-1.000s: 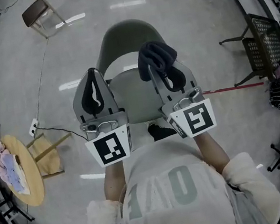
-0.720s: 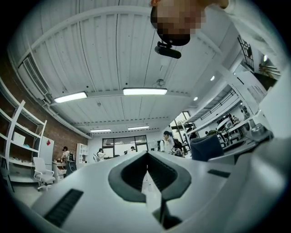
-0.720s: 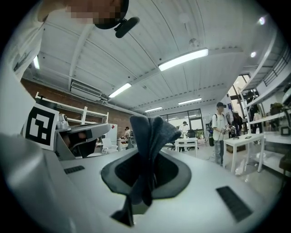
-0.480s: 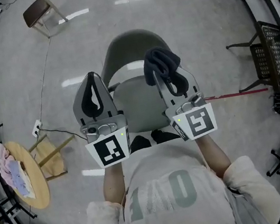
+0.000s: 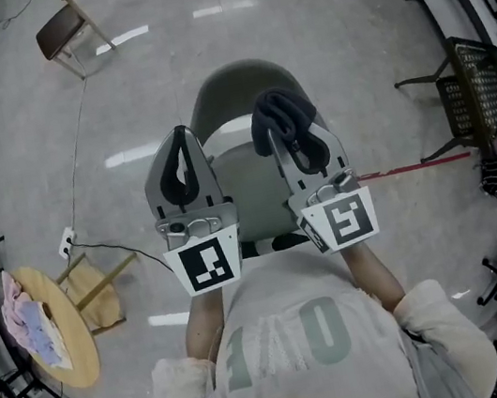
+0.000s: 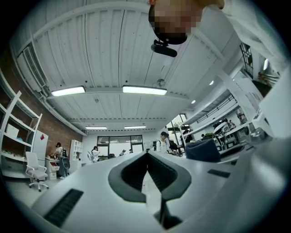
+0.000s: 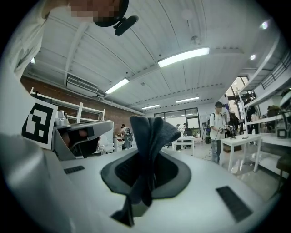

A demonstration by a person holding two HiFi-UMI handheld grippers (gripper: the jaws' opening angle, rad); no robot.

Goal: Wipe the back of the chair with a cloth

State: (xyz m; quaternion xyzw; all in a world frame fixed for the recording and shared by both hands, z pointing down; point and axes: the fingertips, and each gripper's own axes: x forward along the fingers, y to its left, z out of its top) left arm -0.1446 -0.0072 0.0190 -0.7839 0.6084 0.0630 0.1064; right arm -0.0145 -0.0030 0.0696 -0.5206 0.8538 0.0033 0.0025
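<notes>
Cloth [image 5: 282,113] clamped in right gripper [image 7: 146,159]; left gripper [image 5: 182,144] closed, empty.

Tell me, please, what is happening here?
A person stands over a grey chair with a gripper in each hand. The right gripper has its jaws shut on a dark cloth, above the chair. The left gripper is shut and empty. Whether the cloth touches the chair back cannot be told.
</notes>
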